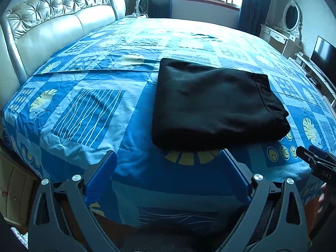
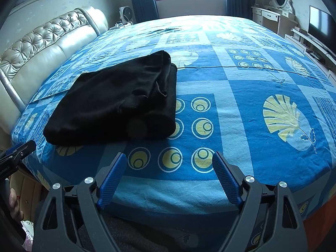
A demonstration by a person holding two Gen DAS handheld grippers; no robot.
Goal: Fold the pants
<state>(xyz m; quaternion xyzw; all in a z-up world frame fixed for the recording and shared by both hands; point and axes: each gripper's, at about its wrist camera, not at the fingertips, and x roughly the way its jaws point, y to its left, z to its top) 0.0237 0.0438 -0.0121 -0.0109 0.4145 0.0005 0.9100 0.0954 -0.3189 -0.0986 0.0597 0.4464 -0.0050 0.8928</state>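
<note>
1. Hidden detail: the pants [image 1: 214,105] are black, so their layers and seams are hard to read. A hem edge shows only on the side toward the right gripper [image 2: 170,163].
2. Cut off: the frame bottom crops both gripper bodies. Each gripper shows in the other's view only as a dark tip at the frame edge.
3. Left gripper [image 1: 168,161]: jaws stand wide apart, with nothing between them. The pants lie folded just ahead of its fingertips, apart from them.
4. Right gripper: jaws stand wide apart and empty. The pants lie ahead and to its left, well clear of its fingers [image 2: 114,174].
5. Edges: both grippers hang over the near edge of the bed [image 2: 241,109]. The headboard [image 1: 52,27] bounds the bed to the left.
6. Open room: bare sheet extends ahead and right of the right gripper, and left of the left gripper.
</note>
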